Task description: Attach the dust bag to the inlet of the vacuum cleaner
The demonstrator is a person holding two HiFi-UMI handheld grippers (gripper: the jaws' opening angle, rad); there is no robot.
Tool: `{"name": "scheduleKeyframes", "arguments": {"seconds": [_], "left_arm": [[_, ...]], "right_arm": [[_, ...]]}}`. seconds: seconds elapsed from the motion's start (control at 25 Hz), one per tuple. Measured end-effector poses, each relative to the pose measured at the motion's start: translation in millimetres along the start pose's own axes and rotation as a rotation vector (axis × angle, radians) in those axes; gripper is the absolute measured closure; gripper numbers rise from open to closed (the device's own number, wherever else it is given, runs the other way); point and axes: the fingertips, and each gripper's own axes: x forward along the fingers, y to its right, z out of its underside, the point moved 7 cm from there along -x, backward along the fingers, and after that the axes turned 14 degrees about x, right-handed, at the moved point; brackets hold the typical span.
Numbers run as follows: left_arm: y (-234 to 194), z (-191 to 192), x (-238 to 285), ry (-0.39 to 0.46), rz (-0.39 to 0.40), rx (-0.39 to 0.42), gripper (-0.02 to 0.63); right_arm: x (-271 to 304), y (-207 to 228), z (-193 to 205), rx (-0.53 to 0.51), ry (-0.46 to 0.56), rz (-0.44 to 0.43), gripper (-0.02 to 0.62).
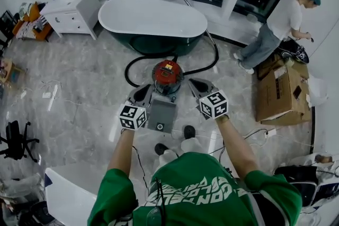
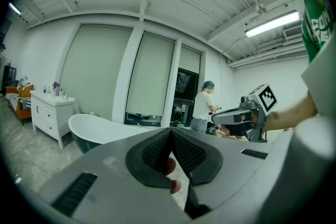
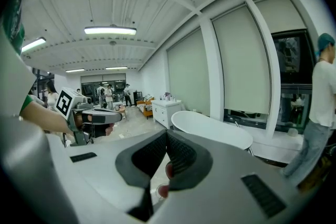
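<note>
Both grippers hover side by side above the floor; the left gripper (image 1: 142, 93) has its jaws pressed together, pad against pad, with nothing between them; the right gripper (image 1: 197, 87) is the same, closed and empty. In each gripper view only a sliver of red shows through the slit under the pads, too small to name. The dust bag (image 1: 161, 113), a flat grey square with a round hole near the person's edge, lies on the floor between the two grippers; it sits just on the person's side of the red vacuum cleaner (image 1: 168, 75), and whether they touch cannot be told. The inlet cannot be made out from above. The black hose (image 1: 130, 69) loops round the vacuum cleaner and runs partly under the bathtub (image 1: 152, 17). A second person (image 1: 278, 26) stands at the far right beside cardboard boxes (image 1: 280, 93).
</note>
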Motion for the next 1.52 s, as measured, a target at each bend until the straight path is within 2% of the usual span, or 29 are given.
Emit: {"name": "scheduleKeyframes", "arguments": {"seconds": [0.24, 0.52, 0.84, 1.24, 1.52], "left_arm": [[-17, 13, -5, -0.025, -0.015, -0.015, 0.609], [-31, 33, 9, -0.079, -0.025, -0.025, 0.609], [-44, 63, 33, -0.122, 0.006, -0.049, 0.609], [-57, 133, 61, -0.155, -0.008, -0.051, 0.609], [-68, 192, 76, -0.154, -0.009, -0.049, 0.609]], "right_arm": [[22, -1, 7, 0.003, -0.028, -0.027, 0.588], [49, 17, 10, 0.025, -0.034, -0.036, 0.588], [85, 46, 25, 0.034, -0.062, -0.066, 0.588], [134, 82, 74, 0.018, -0.133, -0.096, 0.588], [173, 104, 117, 0.015, -0.138, -0.128, 0.588]]}}
